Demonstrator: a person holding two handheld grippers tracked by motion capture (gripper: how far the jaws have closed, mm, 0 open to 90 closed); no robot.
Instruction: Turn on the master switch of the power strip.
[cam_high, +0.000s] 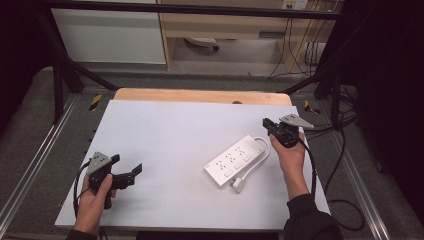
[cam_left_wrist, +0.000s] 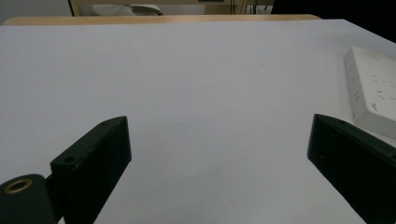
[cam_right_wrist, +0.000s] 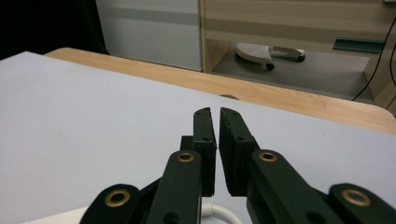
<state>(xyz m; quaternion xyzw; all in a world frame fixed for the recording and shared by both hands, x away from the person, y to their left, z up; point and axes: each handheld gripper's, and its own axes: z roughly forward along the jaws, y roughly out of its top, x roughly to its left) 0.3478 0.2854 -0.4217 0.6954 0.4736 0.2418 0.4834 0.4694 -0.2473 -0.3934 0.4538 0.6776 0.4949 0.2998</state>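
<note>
Right gripper (cam_right_wrist: 215, 116) jaws nearly closed, nothing between them, above far end of white power strip (cam_high: 236, 159) lying mid-right on grey table (cam_high: 165, 135), left gripper (cam_high: 131, 172) jaws wide, empty, well apart from strip.

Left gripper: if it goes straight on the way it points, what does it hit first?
Likely nothing: the left gripper, jaws open, faces bare white tabletop up to the far wooden edge. The white power strip lies off to its right side, probably outside that line.
</note>
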